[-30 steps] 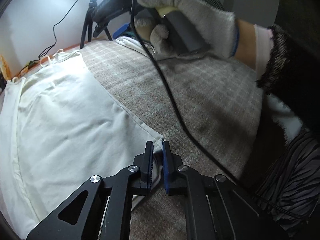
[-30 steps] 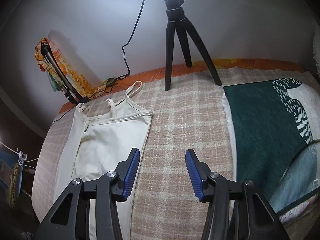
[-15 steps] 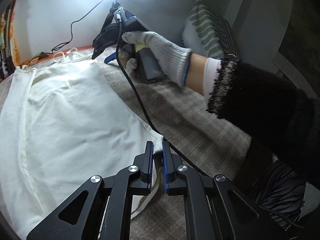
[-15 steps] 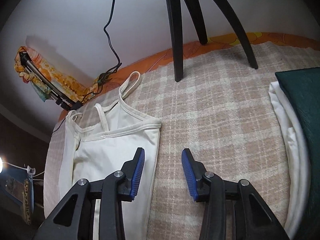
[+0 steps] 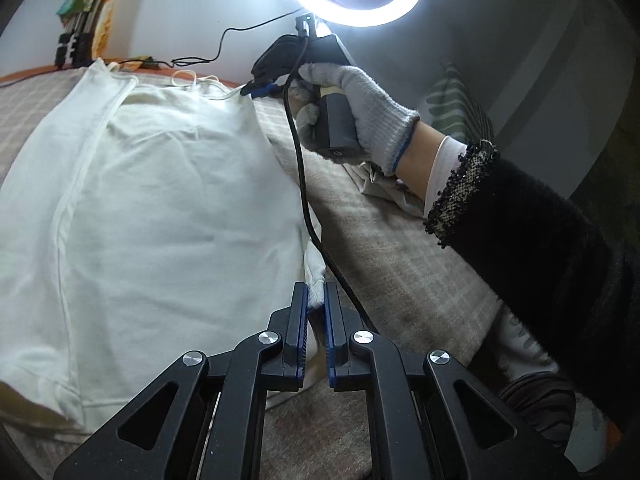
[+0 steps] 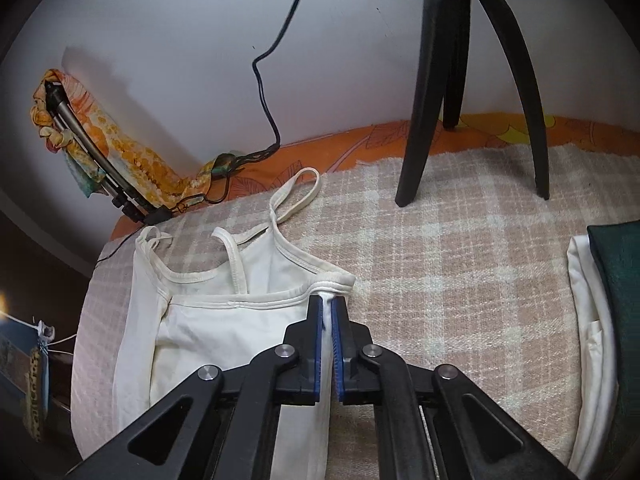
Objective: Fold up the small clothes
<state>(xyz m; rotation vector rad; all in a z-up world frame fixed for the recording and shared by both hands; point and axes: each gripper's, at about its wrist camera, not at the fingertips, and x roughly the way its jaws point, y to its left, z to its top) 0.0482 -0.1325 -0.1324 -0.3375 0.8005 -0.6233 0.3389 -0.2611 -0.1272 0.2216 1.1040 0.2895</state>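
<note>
A cream strappy camisole (image 5: 160, 200) lies flat on the plaid blanket (image 5: 400, 280). My left gripper (image 5: 316, 292) is shut on its lower hem corner, and a fold of fabric stands up between the blue pads. In the right wrist view the camisole (image 6: 224, 320) shows its neckline and straps (image 6: 296, 196). My right gripper (image 6: 327, 300) is closing tight on the top corner by the armhole, with the white edge pressed between its pads. The left wrist view shows the right gripper (image 5: 260, 90) at the far corner, held by a gloved hand (image 5: 360, 100).
A black cable (image 5: 304, 184) trails from the right gripper along the camisole's edge. A ring-light tripod (image 6: 440, 100) stands on the blanket behind. Folded white cloth (image 6: 588, 320) and a green cloth (image 6: 616, 280) lie at the right. Patterned fabric (image 6: 100, 152) leans at the left wall.
The right gripper moved down to the camisole's top corner and its jaws closed on it. The left gripper rolled and shifted, still pinching the hem corner.
</note>
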